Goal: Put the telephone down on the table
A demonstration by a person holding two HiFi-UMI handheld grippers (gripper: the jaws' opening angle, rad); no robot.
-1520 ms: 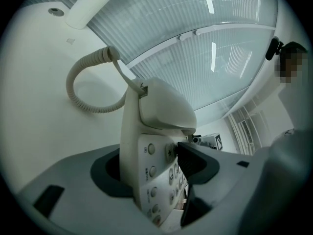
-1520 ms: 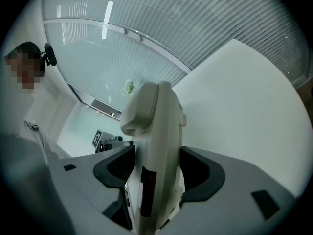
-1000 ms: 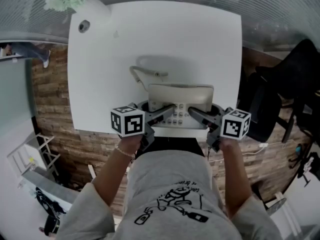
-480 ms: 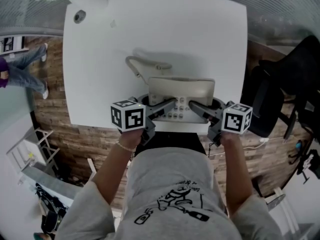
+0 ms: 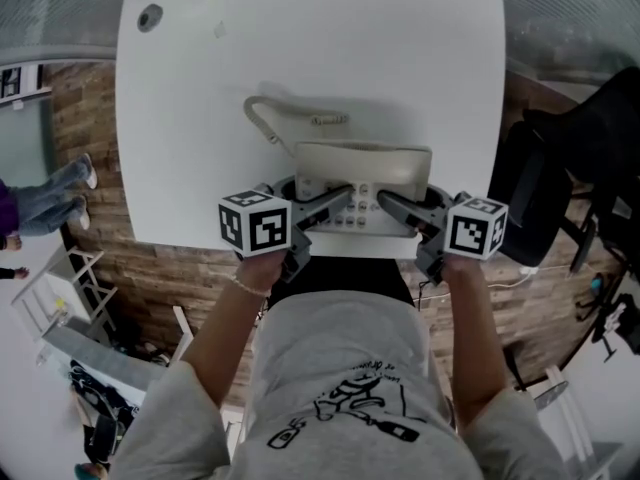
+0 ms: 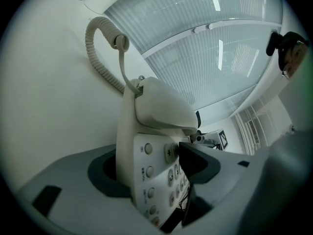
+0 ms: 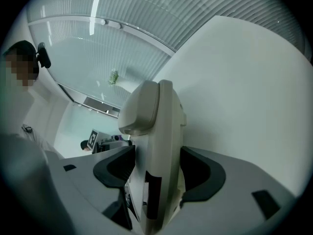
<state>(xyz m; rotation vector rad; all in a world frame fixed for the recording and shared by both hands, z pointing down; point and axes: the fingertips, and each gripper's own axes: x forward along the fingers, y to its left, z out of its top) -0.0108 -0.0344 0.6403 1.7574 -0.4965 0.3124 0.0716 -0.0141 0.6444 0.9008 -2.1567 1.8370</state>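
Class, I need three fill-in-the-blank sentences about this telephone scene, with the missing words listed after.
The left gripper and the right gripper clamp the telephone at the ___ of the table nearest the person.
The tabletop's colour is ___.
The coiled cord leaves the telephone on the person's ___ side.
Missing words: edge; white; left.

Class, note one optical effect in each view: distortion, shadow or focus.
Head view: fisheye bows the table edges; telephone casts a soft shadow. Left gripper view: dark round vignette, near fingers soft. Right gripper view: ceiling slats curve.
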